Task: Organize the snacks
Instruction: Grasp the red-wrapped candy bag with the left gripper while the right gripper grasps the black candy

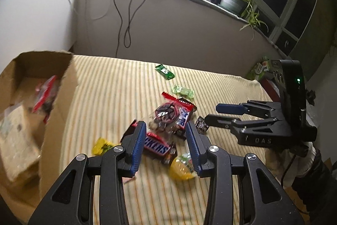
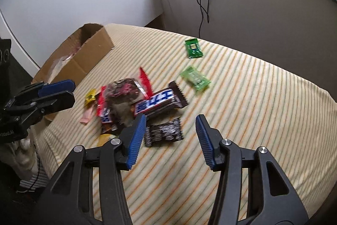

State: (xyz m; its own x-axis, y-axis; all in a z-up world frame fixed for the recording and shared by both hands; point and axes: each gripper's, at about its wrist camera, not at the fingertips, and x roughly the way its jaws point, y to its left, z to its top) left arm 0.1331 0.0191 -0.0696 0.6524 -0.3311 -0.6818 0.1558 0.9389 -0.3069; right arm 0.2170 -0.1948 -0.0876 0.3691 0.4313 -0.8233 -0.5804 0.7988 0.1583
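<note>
Snacks (image 1: 166, 130) lie mostly in a loose pile on a striped bed (image 1: 118, 81), so the sorting looks barely begun. From the left wrist view, a cardboard box (image 1: 63, 98) stands at the left edge of the bed with a red-trimmed packet (image 1: 45, 96) and some pale wrapping already inside. Two green packets (image 1: 165, 71) lie apart from the pile, farther back, and yellow sweets (image 1: 182, 168) sit near the front. The left claw (image 1: 166, 147) hangs partly open over the pile, its blue pads either side of a chocolate bar (image 1: 157, 148), holding nothing as far as I can see. The right claw (image 1: 212, 114) comes in from the right, also empty.

From the right wrist view, the same pile sits between the box (image 2: 92, 52) and the green packets (image 2: 193, 48). The right claw (image 2: 170, 136) stands moderately open just above a small dark chocolate packet (image 2: 164, 132), which lies by its left pad; it grips nothing. Nearly everything is left to put away.
</note>
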